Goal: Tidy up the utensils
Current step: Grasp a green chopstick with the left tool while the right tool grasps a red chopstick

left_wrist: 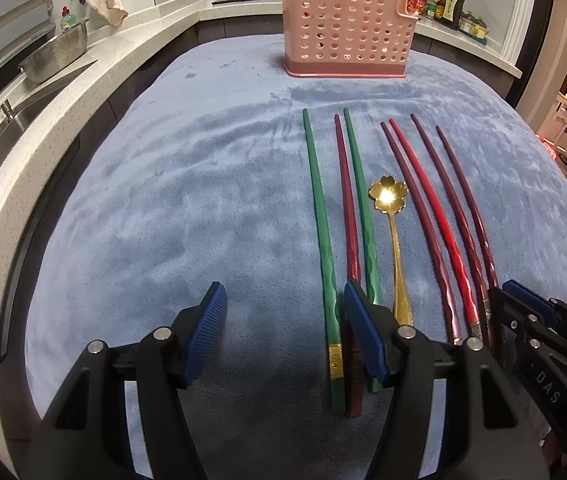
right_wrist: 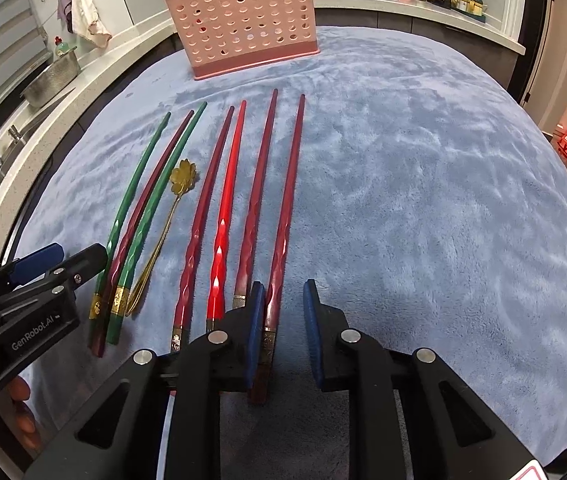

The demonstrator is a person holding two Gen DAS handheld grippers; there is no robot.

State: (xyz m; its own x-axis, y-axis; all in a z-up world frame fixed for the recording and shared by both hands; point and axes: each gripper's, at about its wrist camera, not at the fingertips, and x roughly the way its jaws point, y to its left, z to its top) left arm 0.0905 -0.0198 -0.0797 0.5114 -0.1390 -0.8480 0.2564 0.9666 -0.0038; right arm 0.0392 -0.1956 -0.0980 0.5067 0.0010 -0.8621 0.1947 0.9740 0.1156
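Seven chopsticks and a gold flower-bowled metal spoon (left_wrist: 392, 240) lie side by side on a blue fleece cloth (left_wrist: 187, 184), well short of the pink perforated plastic utensil basket (left_wrist: 347, 28). The left gripper (left_wrist: 283, 320) stands open and empty, its right finger hiding two chopstick ends. The right gripper (right_wrist: 283, 320) is narrowly parted around the rightmost dark-red chopstick (right_wrist: 289, 200); contact on the right pad cannot be confirmed.
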